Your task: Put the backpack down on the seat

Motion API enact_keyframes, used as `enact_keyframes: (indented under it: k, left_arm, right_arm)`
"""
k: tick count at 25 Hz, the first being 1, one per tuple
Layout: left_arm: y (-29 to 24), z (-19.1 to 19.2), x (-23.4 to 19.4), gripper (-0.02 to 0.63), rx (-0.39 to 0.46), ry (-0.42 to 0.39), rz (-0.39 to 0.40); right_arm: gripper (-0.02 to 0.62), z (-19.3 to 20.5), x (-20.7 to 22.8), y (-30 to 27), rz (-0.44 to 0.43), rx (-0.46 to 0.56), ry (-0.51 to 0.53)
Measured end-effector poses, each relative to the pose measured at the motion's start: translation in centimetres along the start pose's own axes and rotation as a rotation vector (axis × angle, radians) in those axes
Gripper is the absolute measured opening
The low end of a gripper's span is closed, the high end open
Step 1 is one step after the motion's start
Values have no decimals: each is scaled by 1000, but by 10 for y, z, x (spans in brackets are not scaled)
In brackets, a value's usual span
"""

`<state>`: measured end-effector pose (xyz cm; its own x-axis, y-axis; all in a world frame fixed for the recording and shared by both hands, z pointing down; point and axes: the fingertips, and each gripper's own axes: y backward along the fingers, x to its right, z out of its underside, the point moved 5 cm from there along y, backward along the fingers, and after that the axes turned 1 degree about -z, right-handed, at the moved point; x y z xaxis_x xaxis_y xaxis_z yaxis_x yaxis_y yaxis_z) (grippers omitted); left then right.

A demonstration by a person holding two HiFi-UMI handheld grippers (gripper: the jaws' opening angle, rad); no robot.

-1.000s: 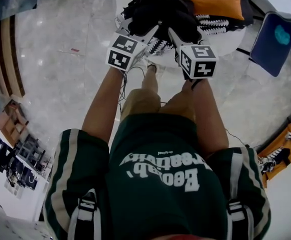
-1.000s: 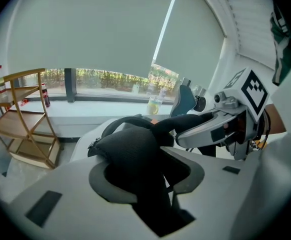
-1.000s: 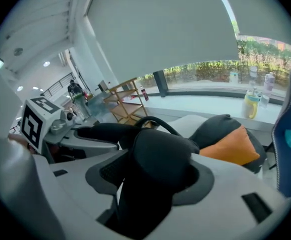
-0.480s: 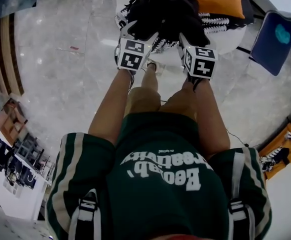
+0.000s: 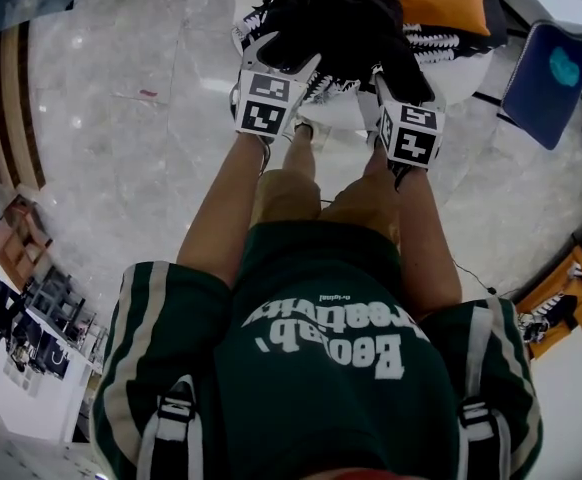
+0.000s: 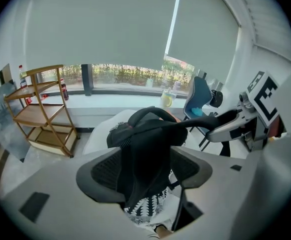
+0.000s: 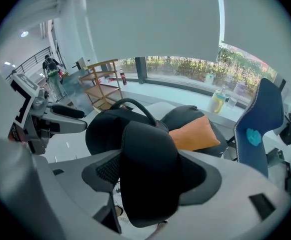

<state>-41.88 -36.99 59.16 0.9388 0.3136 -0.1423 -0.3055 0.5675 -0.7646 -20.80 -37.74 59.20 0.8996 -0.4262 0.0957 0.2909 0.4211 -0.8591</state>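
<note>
Change: the jaws of the left gripper (image 5: 283, 56) and the right gripper (image 5: 399, 73) have just been opening, the right one widening last; against the picture of a second ago, both grippers sit further forward, over the seat (image 5: 456, 83).
Meaning: this looks like the let-go step (the backpack's weight seems to be on the seat already), so what is left is probably only to draw the jaws clear of the straps.
Left gripper: released, jaws spread wide, with a black shoulder strap (image 6: 143, 169) hanging loose between the pads.
Right gripper: released too, with the other padded strap (image 7: 148, 184) standing between its jaws, not pinched.
Backpack (image 5: 336, 23): just ahead of both grippers' tips, resting on the seat's patterned cloth (image 5: 426, 43); an orange cushion (image 5: 433, 0) lies beyond the right gripper.
Arms: the left forearm (image 5: 221, 203) and right forearm (image 5: 421, 238) reach forward side by side, the grippers tipped steeply down, marker cubes facing up.
</note>
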Motion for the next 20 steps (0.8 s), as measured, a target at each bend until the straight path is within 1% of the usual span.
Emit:
enact_keyframes:
  k: [3, 7, 11, 17, 20]
  left_arm:
    - [3, 0, 3, 318, 1, -8, 15]
    - [8, 1, 9, 318, 7, -15, 31]
    - [12, 1, 12, 318, 13, -28, 44]
    - [20, -1, 10, 318, 32, -41, 52]
    - [29, -4, 9, 318, 51, -53, 54]
  right_arm:
    - [290, 0, 0, 9, 17, 16, -3]
    - [290, 5, -1, 22, 5, 37, -4]
    - [290, 13, -3, 27, 4, 38, -34]
    - [290, 8, -19, 29, -20, 73, -37]
    - [286, -1, -30, 36, -36, 111, 1]
